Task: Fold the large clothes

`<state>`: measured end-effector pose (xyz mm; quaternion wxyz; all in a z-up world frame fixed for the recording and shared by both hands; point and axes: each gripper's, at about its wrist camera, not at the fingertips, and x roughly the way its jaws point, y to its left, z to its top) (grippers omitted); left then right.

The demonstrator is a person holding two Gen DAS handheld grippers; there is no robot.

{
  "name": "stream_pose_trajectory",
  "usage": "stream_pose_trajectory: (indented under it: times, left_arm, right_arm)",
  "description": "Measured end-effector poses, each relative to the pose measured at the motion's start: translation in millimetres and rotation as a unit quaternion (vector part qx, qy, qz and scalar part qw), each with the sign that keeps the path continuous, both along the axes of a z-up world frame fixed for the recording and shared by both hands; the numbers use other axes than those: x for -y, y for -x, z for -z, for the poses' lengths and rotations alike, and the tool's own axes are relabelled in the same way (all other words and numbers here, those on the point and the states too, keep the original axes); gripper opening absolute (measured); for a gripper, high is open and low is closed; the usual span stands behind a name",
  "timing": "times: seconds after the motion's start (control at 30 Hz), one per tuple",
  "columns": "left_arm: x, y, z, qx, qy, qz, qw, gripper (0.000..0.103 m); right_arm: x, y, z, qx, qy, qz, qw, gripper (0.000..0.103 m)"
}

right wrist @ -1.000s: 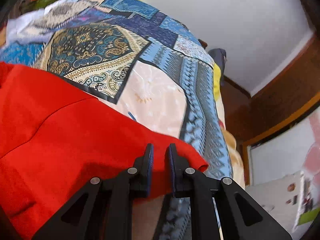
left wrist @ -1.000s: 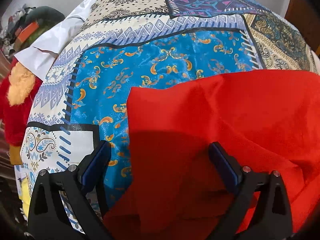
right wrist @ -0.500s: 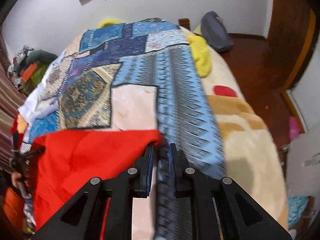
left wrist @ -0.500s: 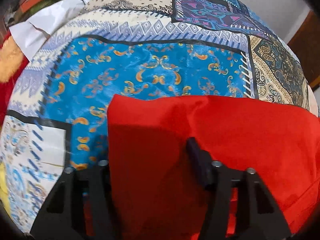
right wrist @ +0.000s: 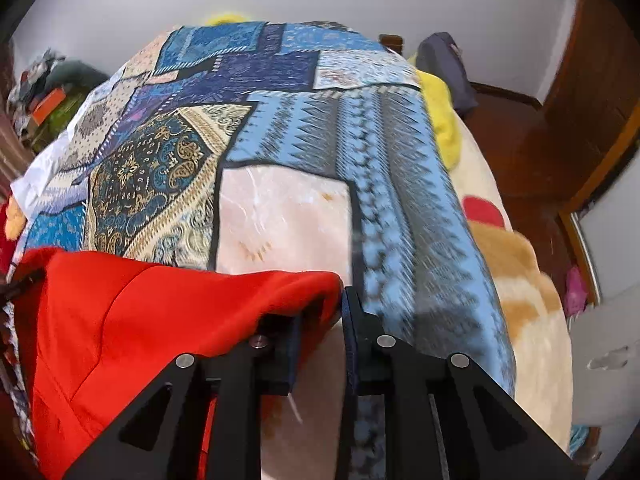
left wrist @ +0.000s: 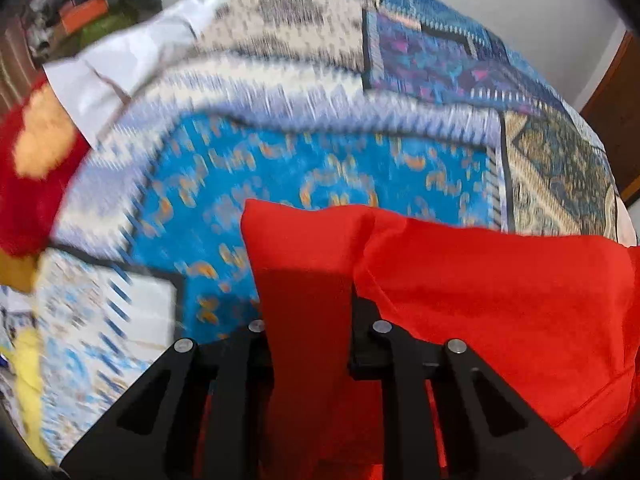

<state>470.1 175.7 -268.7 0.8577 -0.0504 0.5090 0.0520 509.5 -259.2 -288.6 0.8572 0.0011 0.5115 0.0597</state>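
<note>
A large red garment point(left wrist: 480, 292) lies on a patchwork bedspread point(left wrist: 320, 160). My left gripper point(left wrist: 308, 312) is shut on a bunched strip of the red cloth near its left corner; the cloth hides the fingertips. In the right wrist view the red garment point(right wrist: 140, 320) spreads to the left. My right gripper point(right wrist: 320, 320) holds the garment's right corner, with cloth draped over the left finger and a narrow gap showing between the jaws.
The bedspread point(right wrist: 320, 140) covers a bed with a beige fleece blanket point(right wrist: 520, 300) on the right side. A yellow cloth point(right wrist: 440, 112) and a dark bag point(right wrist: 444, 64) lie at the far end. Piled clothes point(left wrist: 80, 12) sit far left. A wooden door point(right wrist: 592, 80) stands to the right.
My left gripper closed from wide open onto the red cloth. Both grippers lifted, and the garment's edge was pulled back toward me over the bedspread.
</note>
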Motion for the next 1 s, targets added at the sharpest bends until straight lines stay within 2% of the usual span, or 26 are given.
stream_pose_trajectory:
  times: [0.17, 0.27, 0.37, 0.4, 0.43, 0.47, 0.5, 0.63, 0.7, 0.83, 1.0]
  left_arm:
    - [-12.6, -8.5, -24.8, 0.029, -0.019, -0.01, 0.9993, 0.018]
    - [-20.9, -19.1, -25.3, 0.022, -0.034, -0.012, 0.9991, 0.018]
    - [-31.9, -30.4, -12.1, 0.002, -0.05, -0.018, 0.9986, 0.019]
    - [-35.8, -34.2, -5.1, -0.005, -0.047, -0.021, 0.9987, 0.02]
    - [-40.8, -26.5, -2.3, -0.009, -0.042, -0.023, 0.9988, 0.021]
    - [-44.8, -27.5, 3.4, -0.012, -0.036, -0.03, 0.9988, 0.022]
    - [-47.9, -27.0, 7.5, -0.011, -0.031, -0.036, 0.9988, 0.025]
    - [-49.0, -26.0, 13.3, -0.012, -0.029, -0.041, 0.9987, 0.033]
    - [-48.5, -25.5, 9.9, -0.018, -0.038, -0.031, 0.9986, 0.037]
    - [-52.7, -13.6, -5.1, -0.021, -0.071, -0.028, 0.9969, 0.058]
    - [-58.0, 19.7, -41.0, 0.0, -0.055, -0.037, 0.9978, 0.058]
  right_arm:
    - [-34.8, -39.4, -5.4, 0.026, 0.051, -0.023, 0.998, 0.014]
    - [-56.8, -62.1, -3.4, 0.032, 0.081, -0.035, 0.996, 0.014]
    - [-79.9, -74.8, 5.5, 0.036, 0.137, -0.066, 0.988, 0.015]
    - [-87.1, -75.4, 9.2, 0.045, 0.177, -0.072, 0.981, 0.023]
    - [-88.7, -74.0, 10.7, 0.058, 0.206, -0.066, 0.975, 0.051]
    - [-87.1, -72.1, 11.2, 0.084, 0.247, -0.051, 0.964, 0.069]
    - [-81.6, -70.4, 10.7, 0.097, 0.254, -0.047, 0.961, 0.09]
    - [-31.4, -69.5, 4.0, 0.063, 0.126, -0.018, 0.99, 0.091]
    - [-21.7, -63.6, -1.6, 0.057, 0.111, -0.015, 0.992, 0.091]
    - [-18.4, -30.0, -28.4, 0.078, 0.13, -0.039, 0.988, 0.091]
    - [-15.4, 19.0, -71.0, 0.099, 0.097, -0.052, 0.989, 0.092]
